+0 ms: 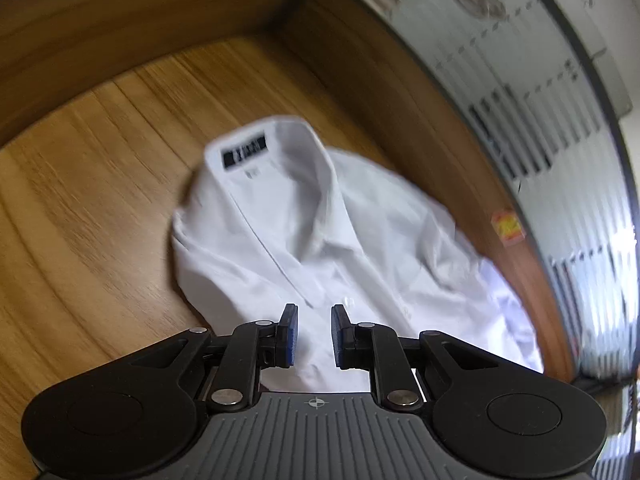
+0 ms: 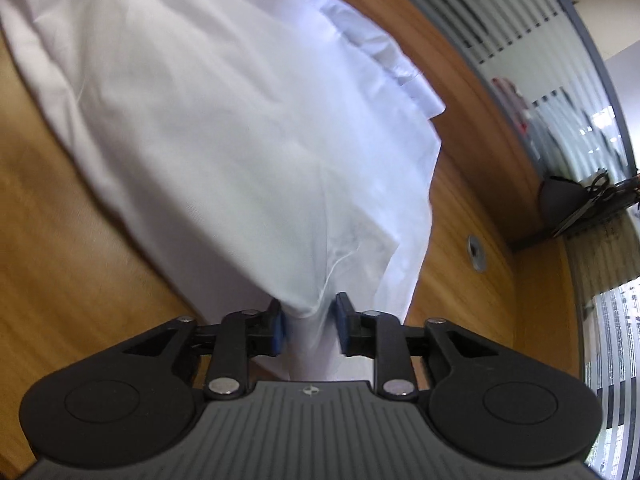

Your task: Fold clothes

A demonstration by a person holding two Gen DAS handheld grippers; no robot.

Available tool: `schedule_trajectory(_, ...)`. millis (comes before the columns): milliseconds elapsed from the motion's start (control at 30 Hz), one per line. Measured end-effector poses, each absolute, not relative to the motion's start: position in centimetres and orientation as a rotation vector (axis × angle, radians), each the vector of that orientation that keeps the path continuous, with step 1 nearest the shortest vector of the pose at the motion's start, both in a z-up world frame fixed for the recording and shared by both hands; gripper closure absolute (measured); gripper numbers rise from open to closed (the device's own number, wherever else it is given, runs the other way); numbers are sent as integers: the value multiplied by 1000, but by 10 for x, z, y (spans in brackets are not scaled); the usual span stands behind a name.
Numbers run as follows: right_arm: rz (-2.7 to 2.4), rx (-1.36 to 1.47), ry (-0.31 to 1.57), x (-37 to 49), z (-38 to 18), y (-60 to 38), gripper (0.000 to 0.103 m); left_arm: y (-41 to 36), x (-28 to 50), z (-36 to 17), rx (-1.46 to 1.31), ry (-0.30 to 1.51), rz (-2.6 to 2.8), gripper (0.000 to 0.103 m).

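A white collared shirt (image 1: 320, 232) lies on the wooden table, collar and black neck label toward the far left. My left gripper (image 1: 314, 336) hovers over the shirt's front placket with its jaws open and nothing between the blue pads. In the right wrist view the shirt's white cloth (image 2: 224, 128) rises up from my right gripper (image 2: 310, 326). A bunched fold of cloth sits between its jaws, which stand partly apart around it.
The wooden table (image 1: 88, 208) has a raised wooden back panel (image 1: 120, 20) behind the shirt. A glass partition with striped film (image 1: 552, 128) runs along the right. A metal cable grommet (image 2: 476, 254) sits in the table to the right of the cloth. Dark items (image 2: 576, 204) lie at the far right.
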State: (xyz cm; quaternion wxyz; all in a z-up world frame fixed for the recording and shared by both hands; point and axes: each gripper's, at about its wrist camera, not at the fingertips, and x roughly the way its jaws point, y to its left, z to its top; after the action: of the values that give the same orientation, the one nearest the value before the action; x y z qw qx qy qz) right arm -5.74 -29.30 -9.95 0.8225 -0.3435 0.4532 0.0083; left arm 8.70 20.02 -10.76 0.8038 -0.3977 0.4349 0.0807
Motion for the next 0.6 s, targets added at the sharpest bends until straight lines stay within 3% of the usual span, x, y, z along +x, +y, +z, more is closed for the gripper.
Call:
schedule_trajectory(233, -93, -501, 1021, -74, -78, -325, 64, 186, 87, -115, -812, 968, 208, 79)
schedule_trajectory(333, -126, -270, 1031, -82, -65, -342, 63, 183, 84, -114, -798, 951, 206, 64)
schedule_trajectory(600, -256, 409, 965, -91, -58, -386, 55, 182, 73, -121, -850, 949, 210, 53)
